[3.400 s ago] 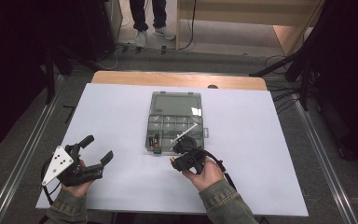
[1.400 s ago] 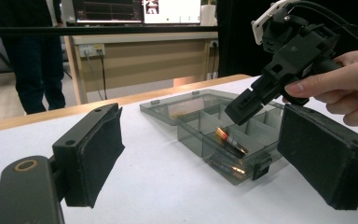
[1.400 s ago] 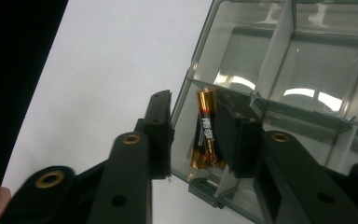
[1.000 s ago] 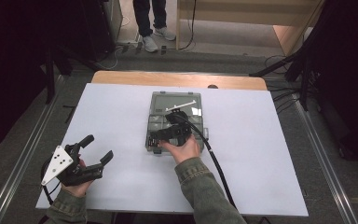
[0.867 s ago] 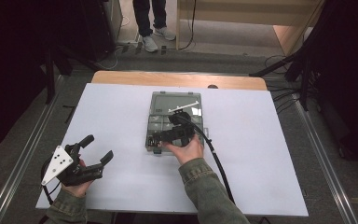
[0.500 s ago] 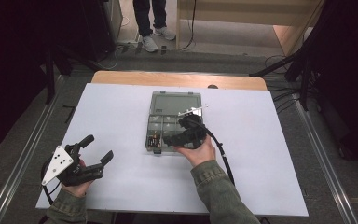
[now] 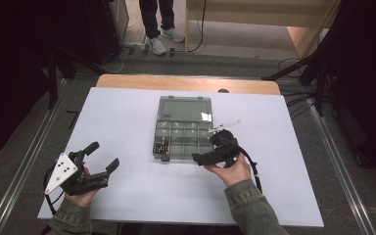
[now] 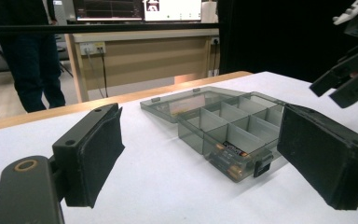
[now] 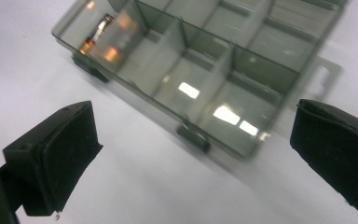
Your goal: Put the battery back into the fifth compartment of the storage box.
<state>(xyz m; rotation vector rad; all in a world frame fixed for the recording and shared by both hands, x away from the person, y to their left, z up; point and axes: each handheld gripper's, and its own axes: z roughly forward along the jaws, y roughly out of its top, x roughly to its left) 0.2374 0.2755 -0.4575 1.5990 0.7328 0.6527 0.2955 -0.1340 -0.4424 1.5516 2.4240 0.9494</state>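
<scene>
Resting on the white worktop (image 7: 127, 112), the clear compartment box (image 7: 182, 132) lies open near the middle, lid folded back toward the far edge. The right tongs (image 7: 206, 157) hover just beside its near right corner, jaws spread wide and empty. The left tongs (image 7: 100, 159) sit well apart at the near left, also wide open, holding nothing. Batteries (image 7: 162, 146) lie in the box's near left compartment.
</scene>
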